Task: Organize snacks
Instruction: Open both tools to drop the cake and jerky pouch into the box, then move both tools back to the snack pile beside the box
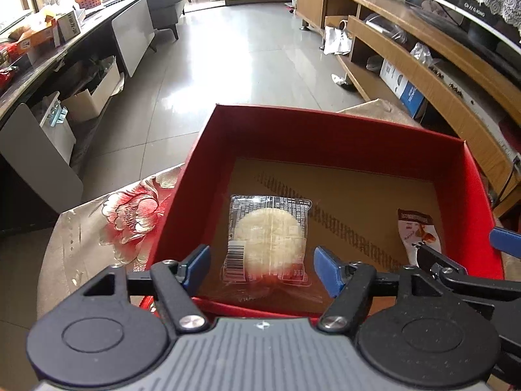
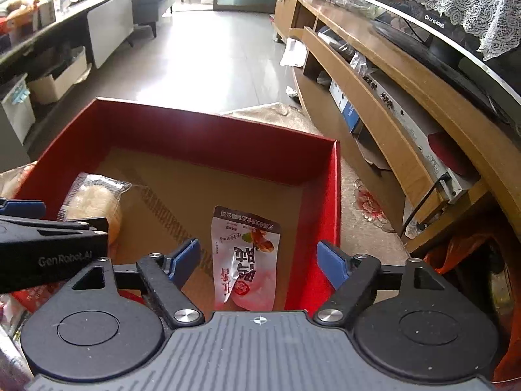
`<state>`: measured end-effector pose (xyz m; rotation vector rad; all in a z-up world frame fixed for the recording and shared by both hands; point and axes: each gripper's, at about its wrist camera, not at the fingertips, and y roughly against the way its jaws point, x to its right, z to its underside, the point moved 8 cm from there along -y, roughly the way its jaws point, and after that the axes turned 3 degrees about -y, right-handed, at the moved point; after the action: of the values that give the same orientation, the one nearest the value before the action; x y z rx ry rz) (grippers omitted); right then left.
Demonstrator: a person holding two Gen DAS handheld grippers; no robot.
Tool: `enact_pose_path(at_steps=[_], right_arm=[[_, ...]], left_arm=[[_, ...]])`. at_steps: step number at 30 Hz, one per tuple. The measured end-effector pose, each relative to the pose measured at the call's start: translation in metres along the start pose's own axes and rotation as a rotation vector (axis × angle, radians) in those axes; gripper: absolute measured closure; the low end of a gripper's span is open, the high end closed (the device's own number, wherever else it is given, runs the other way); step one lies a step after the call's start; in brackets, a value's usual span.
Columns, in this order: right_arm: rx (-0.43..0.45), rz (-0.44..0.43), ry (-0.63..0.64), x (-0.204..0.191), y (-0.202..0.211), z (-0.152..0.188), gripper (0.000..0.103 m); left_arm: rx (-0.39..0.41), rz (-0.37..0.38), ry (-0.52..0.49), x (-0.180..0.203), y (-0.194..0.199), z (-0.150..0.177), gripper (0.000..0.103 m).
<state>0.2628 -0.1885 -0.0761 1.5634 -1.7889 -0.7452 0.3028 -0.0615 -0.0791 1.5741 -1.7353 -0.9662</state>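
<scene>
A shallow red cardboard box (image 1: 325,137), rectangular with upright matte walls and a flat brown card floor, sits on a worktop covered by a glossy cloth (image 1: 107,215) printed with red and cream flowers. Two snacks lie flat on the box floor, well apart. On the left side is a round, pale, flaky pastry sealed in a clear crinkled wrapper (image 1: 268,241) bearing small grey print and a barcode; on the right side is a soft white-and-pink pouch (image 2: 246,260) with a brown band at its far end and large red lettering. The left gripper (image 1: 260,268), black-framed with blue rubber pads, stands over the near edge of the box with its jaws parted wider than the pastry packet; the pads do not touch the wrapper and nothing is held. The right gripper (image 2: 257,262), of the same build, stands likewise over the pouch, its jaws spread clear on both sides and gripping nothing. Beyond the box lie a polished grey tiled floor (image 1: 228,52) and, to the right, a long wood-veneer cabinet (image 2: 374,75) with open shelves.
</scene>
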Motion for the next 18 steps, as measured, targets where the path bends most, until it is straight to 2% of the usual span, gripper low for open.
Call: enact_pose_path(at_steps=[18], right_arm=[[0.0,-0.04,0.004,-0.002,0.022,0.019,0.017]], left_arm=[[0.014,0.061,0.041,-0.013,0.033,0.018,0.029]])
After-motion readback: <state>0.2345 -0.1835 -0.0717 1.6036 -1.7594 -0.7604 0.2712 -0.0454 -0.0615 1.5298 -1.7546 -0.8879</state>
